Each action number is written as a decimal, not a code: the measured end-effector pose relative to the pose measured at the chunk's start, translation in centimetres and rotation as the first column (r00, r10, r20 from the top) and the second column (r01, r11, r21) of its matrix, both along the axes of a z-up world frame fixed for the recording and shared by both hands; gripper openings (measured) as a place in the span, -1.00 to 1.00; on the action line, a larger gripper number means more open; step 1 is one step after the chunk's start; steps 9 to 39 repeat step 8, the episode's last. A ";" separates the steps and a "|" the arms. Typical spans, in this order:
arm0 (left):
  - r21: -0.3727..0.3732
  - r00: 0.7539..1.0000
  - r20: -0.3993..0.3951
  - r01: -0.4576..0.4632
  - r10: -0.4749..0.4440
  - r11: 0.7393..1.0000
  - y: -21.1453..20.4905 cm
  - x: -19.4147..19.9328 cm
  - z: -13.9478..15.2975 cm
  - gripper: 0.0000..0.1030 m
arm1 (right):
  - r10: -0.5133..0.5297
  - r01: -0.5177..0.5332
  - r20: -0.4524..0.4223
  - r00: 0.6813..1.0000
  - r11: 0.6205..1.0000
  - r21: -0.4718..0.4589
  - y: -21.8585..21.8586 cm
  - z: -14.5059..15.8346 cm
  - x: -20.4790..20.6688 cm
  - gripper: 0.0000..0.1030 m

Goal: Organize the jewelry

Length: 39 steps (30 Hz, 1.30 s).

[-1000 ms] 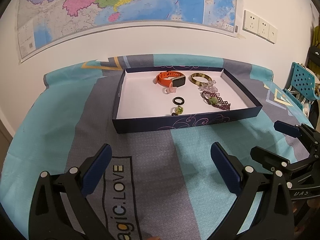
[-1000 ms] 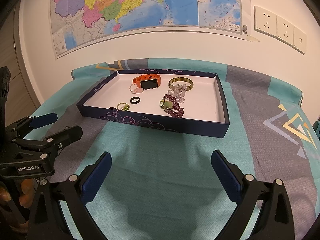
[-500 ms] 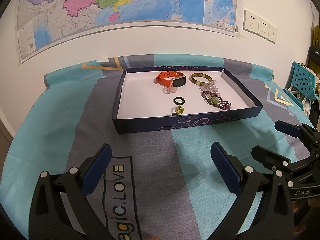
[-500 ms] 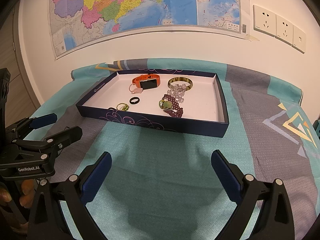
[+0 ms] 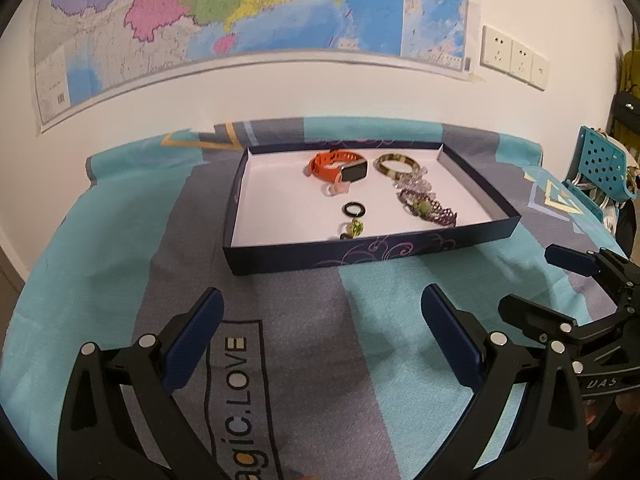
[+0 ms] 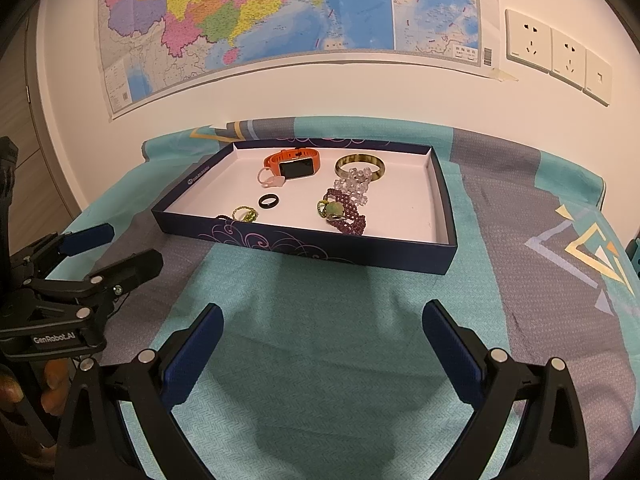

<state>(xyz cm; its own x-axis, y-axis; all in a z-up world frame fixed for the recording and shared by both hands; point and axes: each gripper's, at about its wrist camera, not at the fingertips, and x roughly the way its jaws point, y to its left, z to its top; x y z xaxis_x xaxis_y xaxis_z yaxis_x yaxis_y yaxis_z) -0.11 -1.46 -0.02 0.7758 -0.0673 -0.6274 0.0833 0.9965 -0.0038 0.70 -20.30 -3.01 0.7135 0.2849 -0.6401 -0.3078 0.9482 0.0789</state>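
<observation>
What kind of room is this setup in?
Probably a room in a home, though I can't be sure. A printed bedsheet-style cloth covers the surface, a wall map hangs above it beside sockets, and a tray of jewelry sits on the cloth.

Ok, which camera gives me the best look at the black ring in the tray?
The right wrist view: the black ring sits closer and larger, clear of the tray's front wall. The left wrist view also shows it whole, only smaller and farther off.
</observation>
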 end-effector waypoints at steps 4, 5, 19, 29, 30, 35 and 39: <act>-0.021 0.999 -0.041 -0.004 0.003 1.000 0.2 0.3 -0.3 0.89 | 0.010 -0.010 -0.004 1.000 1.000 -0.022 0.0 -0.1 0.0 0.87; -0.031 0.998 -0.057 -0.004 0.002 1.000 0.3 0.5 -0.4 0.89 | 0.012 -0.012 -0.005 1.000 0.999 -0.039 -0.1 -0.2 0.0 0.87; -0.031 0.996 -0.085 -0.009 0.007 0.999 0.7 0.8 -0.8 0.89 | 0.006 -0.007 -0.020 1.000 0.997 -0.073 -1.1 -0.4 0.5 0.87; -0.031 0.996 -0.085 -0.009 0.007 0.999 0.7 0.8 -0.8 0.89 | 0.006 -0.007 -0.020 1.000 0.997 -0.073 -1.1 -0.4 0.5 0.87; -0.031 0.996 -0.085 -0.009 0.007 0.999 0.7 0.8 -0.8 0.89 | 0.006 -0.007 -0.020 1.000 0.997 -0.073 -1.1 -0.4 0.5 0.87; -0.031 0.996 -0.085 -0.009 0.007 0.999 0.7 0.8 -0.8 0.89 | 0.006 -0.007 -0.020 1.000 0.997 -0.073 -1.1 -0.4 0.5 0.87; -0.031 0.996 -0.085 -0.009 0.007 0.999 0.7 0.8 -0.8 0.89 | 0.006 -0.007 -0.020 1.000 0.997 -0.073 -1.1 -0.4 0.5 0.87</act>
